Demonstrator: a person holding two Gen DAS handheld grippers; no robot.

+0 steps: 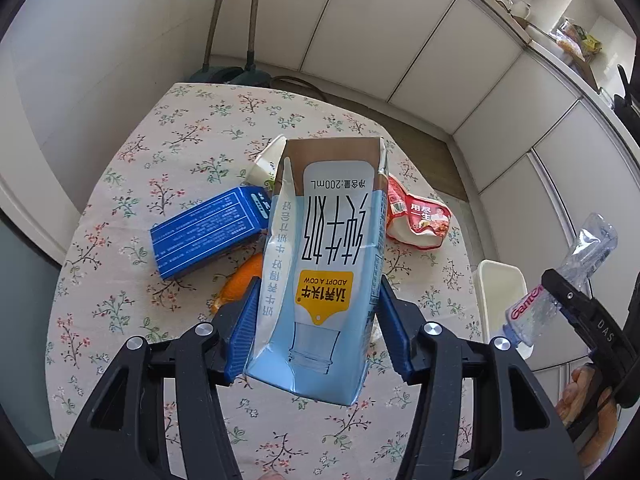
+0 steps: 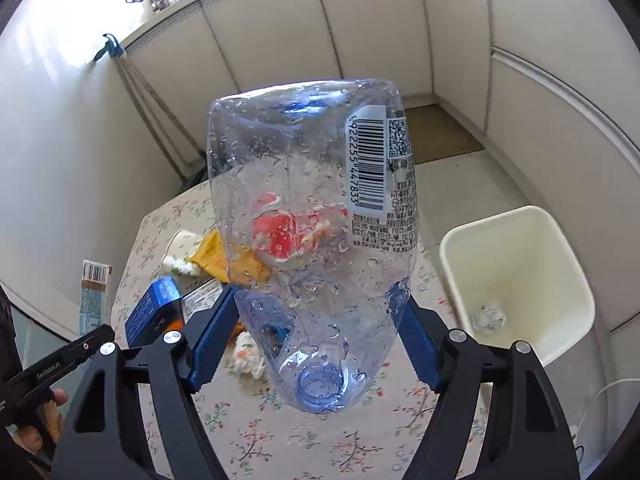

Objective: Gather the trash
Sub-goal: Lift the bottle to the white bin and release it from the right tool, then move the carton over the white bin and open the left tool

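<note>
Blue pads (image 1: 244,320) of the left gripper (image 1: 316,320) pinch a light-blue milk carton (image 1: 324,264) above the floral table (image 1: 120,300). Right gripper (image 2: 320,320) clamps a clear plastic bottle (image 2: 312,208) near the white bin (image 2: 520,272) beside that table.

One light-blue paper milk carton (image 1: 320,264); one clear crumpled plastic water bottle (image 2: 312,240); one dark-blue cardboard box (image 1: 208,236); one red-and-white plastic snack wrapper (image 1: 416,220); one white paper cup (image 1: 268,164); one piece of orange peel (image 1: 236,288); one cream plastic waste bin (image 2: 520,280); one yellow packet (image 2: 216,260); one crumpled white tissue (image 2: 248,356).
</note>
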